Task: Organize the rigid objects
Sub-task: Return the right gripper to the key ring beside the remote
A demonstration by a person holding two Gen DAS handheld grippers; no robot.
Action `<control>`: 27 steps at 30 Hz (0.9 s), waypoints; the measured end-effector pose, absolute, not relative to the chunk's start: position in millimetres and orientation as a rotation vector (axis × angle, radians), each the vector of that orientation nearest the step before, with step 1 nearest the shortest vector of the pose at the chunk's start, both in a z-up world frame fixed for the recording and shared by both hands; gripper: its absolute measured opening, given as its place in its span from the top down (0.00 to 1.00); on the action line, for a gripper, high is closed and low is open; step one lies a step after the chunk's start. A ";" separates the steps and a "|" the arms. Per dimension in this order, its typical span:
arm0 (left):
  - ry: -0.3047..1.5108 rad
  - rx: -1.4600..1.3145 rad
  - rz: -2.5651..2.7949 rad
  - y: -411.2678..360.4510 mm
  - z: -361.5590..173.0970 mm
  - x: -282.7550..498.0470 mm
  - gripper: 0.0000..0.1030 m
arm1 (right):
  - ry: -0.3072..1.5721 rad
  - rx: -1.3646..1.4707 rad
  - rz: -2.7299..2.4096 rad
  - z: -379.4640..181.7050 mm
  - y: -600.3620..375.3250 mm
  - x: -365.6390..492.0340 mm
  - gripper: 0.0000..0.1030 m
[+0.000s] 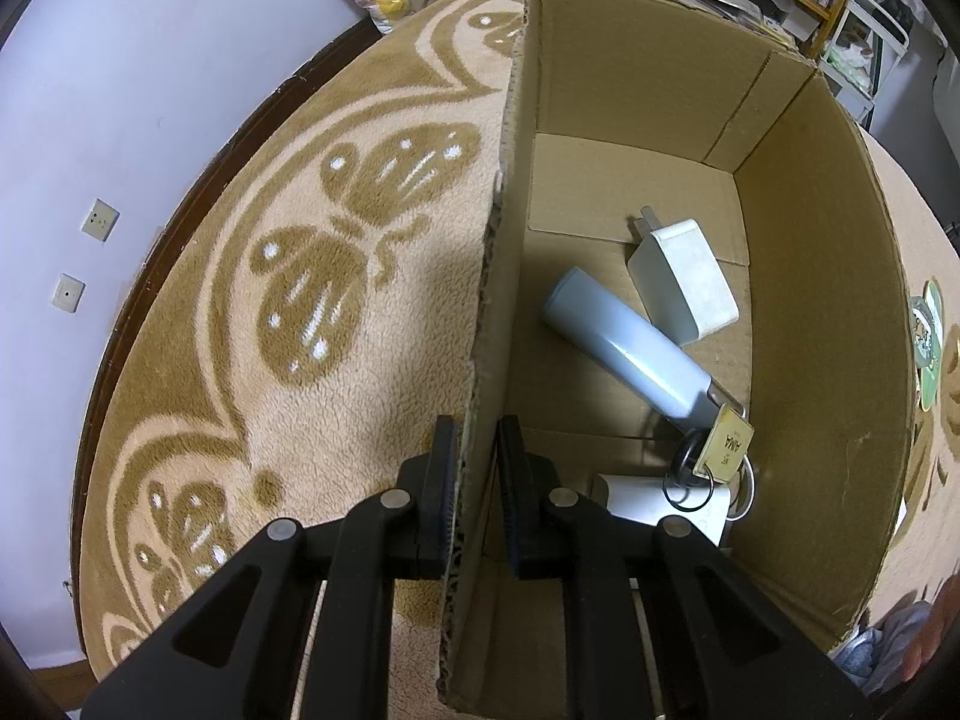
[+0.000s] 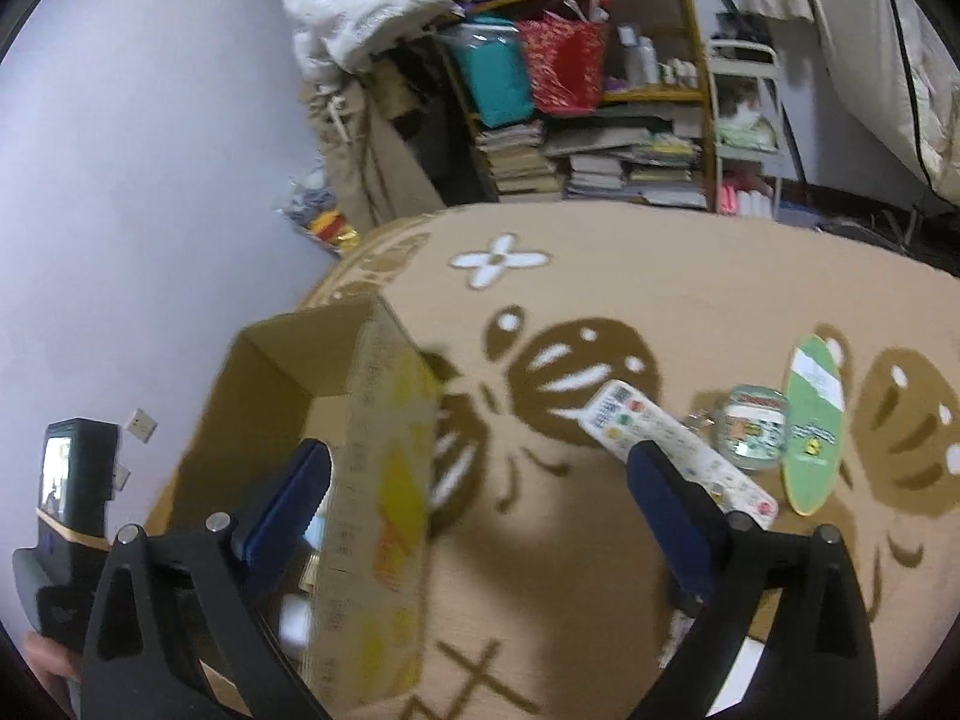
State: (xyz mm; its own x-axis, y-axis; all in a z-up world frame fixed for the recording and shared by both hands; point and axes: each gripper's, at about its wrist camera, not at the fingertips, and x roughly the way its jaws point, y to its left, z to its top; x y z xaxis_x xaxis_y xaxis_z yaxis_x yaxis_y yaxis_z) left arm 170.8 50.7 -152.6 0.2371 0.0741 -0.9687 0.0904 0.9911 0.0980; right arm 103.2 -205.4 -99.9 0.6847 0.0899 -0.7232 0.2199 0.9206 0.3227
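Left gripper (image 1: 477, 474) is clamped on the near wall of the cardboard box (image 1: 828, 276), one pad outside and one inside, pointing steeply down. Beyond its fingertips and to the right, on the box floor: a grey-blue cylinder (image 1: 630, 348) lying on its side, a white plug adapter (image 1: 684, 282) touching the cylinder's far side, and a brass key tag on rings (image 1: 720, 447) at the cylinder's near end, over something white and flat (image 1: 636, 498) just beside the inner finger. The box sits on a tan blanket with brown butterfly pattern (image 1: 336, 276). Right gripper (image 2: 480, 486) stands wide apart with nothing between the pads; no earlier frame to compare. Its left finger (image 2: 288, 504) is over the box opening, the box's yellow-printed side wall (image 2: 390, 510) rises between the two fingers nearer the left one, view is motion-blurred. Ahead of its right finger (image 2: 672, 510), still out on the blanket: a white remote with coloured buttons (image 2: 666, 450), just right of it a small round tin (image 2: 753, 426), then a green oval board-shaped item (image 2: 813, 426) touching or nearly touching the tin. Far left of the right view, the other handheld unit with its small screen (image 2: 60, 474), fingers of a hand (image 2: 42, 660) under it.
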 end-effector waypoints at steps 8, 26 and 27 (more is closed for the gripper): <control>1.333 0.142 -0.011 51.3 -152.8 171.0 0.86 | 0.900 0.417 -0.132 -115.3 -236.3 96.1 0.00; 1.330 0.148 -0.015 48.6 -154.0 170.5 0.89 | 1.067 0.425 -0.307 -156.2 -283.4 79.7 0.01; 1.331 0.145 -0.015 48.8 -154.0 170.6 0.89 | 1.079 0.429 -0.316 -158.3 -286.9 78.3 0.01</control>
